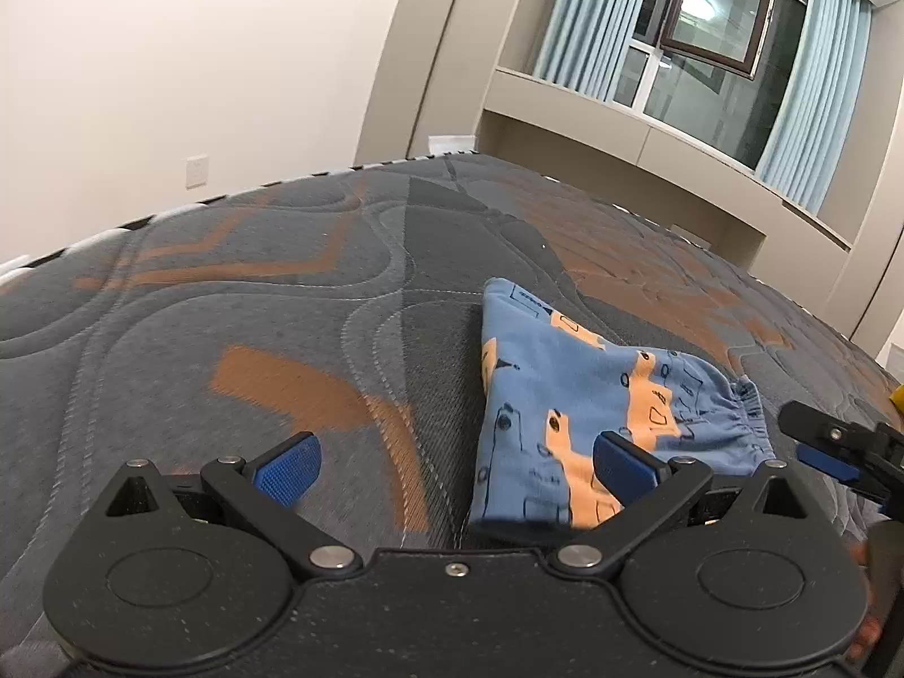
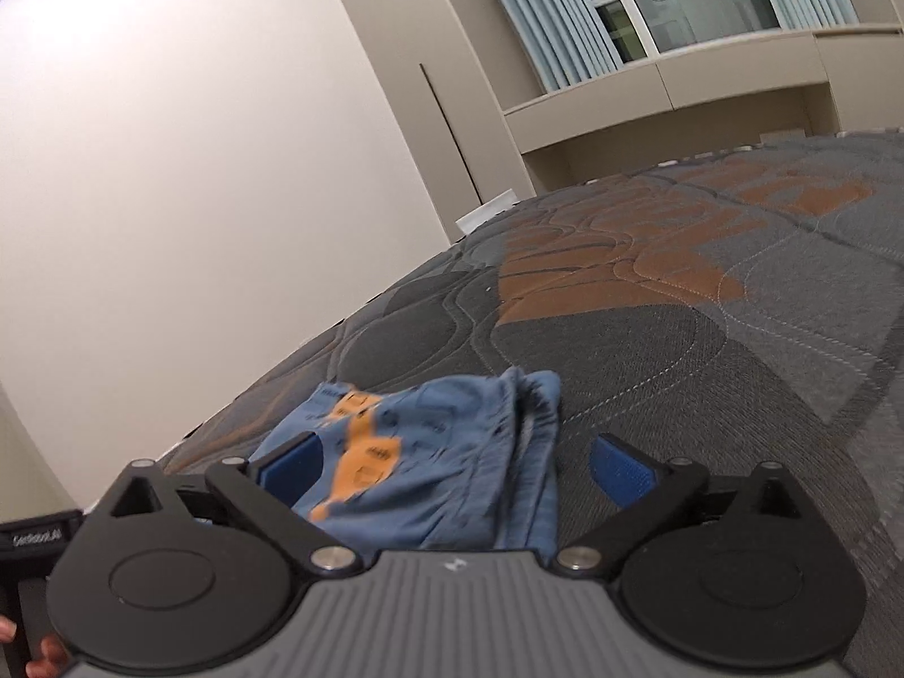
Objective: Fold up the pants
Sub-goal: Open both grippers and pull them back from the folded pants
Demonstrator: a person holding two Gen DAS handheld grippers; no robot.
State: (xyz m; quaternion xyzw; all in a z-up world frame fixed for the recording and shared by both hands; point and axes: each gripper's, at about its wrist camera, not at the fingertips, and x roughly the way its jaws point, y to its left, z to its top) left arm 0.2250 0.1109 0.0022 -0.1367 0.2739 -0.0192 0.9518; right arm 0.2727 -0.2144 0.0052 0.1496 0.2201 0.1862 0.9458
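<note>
- Pants [image 1: 587, 395]: blue, orange print, lying as a compact folded bundle on the mattress [image 1: 282, 294], near its front edge. Elastic waistband bunched on the bundle's right side in the left wrist view. Judged: fold complete or nearly so.
- Risk 1: the top layer could slide or spring open. Cause: soft knit stacked in several layers with nothing pressing on it; the waistband side looks puffy and uneven in the right wrist view.
- Risk 2: a finger could snag the cloth while drawing away. Cause: the left gripper [image 1: 452, 472] has its right finger over the near corner of the pants; contact there cannot be confirmed. In the right wrist view the near edge of the bundle runs under the right gripper [image 2: 452, 472] body, so a low pull-back might drag it.
- Risk 3: the two tools could knock together. Cause: the right gripper's tip shows just to the right of the pants in the left wrist view, near the left tool.
- Left fingers [image 1: 288, 469]: spread as wide as they go, holding nothing; the left pad is over bare mattress.
- Right fingers [image 2: 621, 466]: likewise fully spread, nothing pinched. The pants lie between and ahead of them, released; the left pad overlaps the cloth in view, touching or not cannot be told.
</note>
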